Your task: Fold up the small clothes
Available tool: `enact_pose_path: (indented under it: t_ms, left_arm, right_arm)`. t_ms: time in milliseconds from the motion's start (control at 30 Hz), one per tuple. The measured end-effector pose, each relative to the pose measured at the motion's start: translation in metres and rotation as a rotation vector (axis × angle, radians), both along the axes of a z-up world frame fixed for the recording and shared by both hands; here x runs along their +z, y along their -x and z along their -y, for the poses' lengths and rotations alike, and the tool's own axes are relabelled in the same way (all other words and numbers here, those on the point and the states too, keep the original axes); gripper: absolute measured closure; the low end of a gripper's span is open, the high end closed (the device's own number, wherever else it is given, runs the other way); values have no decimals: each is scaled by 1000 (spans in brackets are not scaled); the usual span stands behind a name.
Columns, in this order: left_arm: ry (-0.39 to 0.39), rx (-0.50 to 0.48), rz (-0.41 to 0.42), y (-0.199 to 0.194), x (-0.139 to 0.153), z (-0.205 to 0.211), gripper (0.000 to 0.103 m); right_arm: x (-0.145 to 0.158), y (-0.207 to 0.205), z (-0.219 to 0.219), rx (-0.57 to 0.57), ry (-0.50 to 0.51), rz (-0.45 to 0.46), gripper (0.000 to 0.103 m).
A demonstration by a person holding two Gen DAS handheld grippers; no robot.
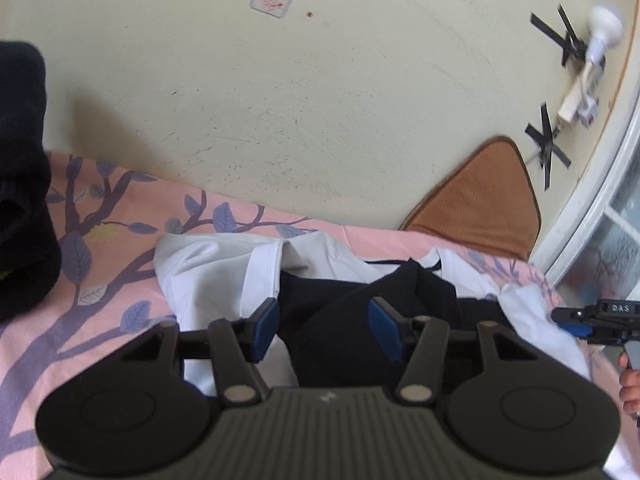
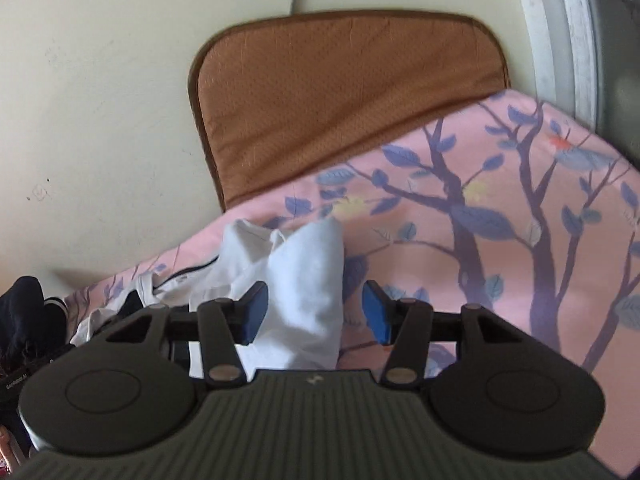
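Note:
A small white and navy garment point(image 1: 224, 276) lies crumpled on the pink tree-print sheet point(image 1: 80, 280). Its navy part point(image 1: 340, 320) sits between the fingers of my left gripper point(image 1: 326, 330), which is open just above it. My right gripper point(image 2: 316, 314) is open, with a raised fold of the white sleeve point(image 2: 308, 280) between its fingers, nearer the left pad. The right gripper also shows at the right edge of the left wrist view point(image 1: 592, 320).
A brown cushion point(image 2: 344, 92) leans against the cream wall point(image 1: 320, 100) behind the bed. A dark bundle of clothes point(image 1: 20, 180) lies at the left. A window frame point(image 1: 600, 200) stands at the right. A white lamp point(image 1: 600, 36) is taped to the wall.

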State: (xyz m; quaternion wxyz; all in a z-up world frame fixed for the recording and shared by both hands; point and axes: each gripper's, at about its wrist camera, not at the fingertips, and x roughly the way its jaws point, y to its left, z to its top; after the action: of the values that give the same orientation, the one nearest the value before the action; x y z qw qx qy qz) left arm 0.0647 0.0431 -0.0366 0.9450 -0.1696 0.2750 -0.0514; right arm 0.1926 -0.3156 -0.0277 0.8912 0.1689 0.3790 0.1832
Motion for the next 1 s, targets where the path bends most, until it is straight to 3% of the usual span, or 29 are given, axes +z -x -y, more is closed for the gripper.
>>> enact_pose_path:
  t_ms: [33,67,133,167,300,400,533,633,700,867,1000]
  left_arm:
    - [-22,3,-8,-1,-1,2,52]
    - [-52,12,-34,-4,-3,5,53]
    - [-94,30,-104,-13,-9,8,58]
    - [-103,30,-96,-12,-8,9,57]
    - [-117,23,-98,-12,-9,9,55]
    - [-78,19,-84,-9,-8,3,54]
    - [-26,85,-75,-1,4,-9,54]
    - [77,99,-71,16,19,-23,54]
    - [92,90,-58,41,31,-27,54]
    - [5,79,-47,143,47,-33,50]
    - [-18,81,-110,236,38,-38,47]
  right_arm:
    - [-3,-1,-8,25,50,19,94]
    - [-3,0,-15,19,116,60,97]
    - [-7,-5,-20,-28,271,130,97]
    - [-9,-9,-21,-41,293,126,97]
    - [-6,-1,-8,-38,273,128,90]
    - [10,28,7,-53,238,172,76]
    - [25,85,33,-38,168,185,75]
    - [21,130,47,16,158,160,75]
    - [15,158,55,62,143,148,75]
    - [-7,218,65,96,143,144,75]
    - [-17,263,90,110,83,152,75]
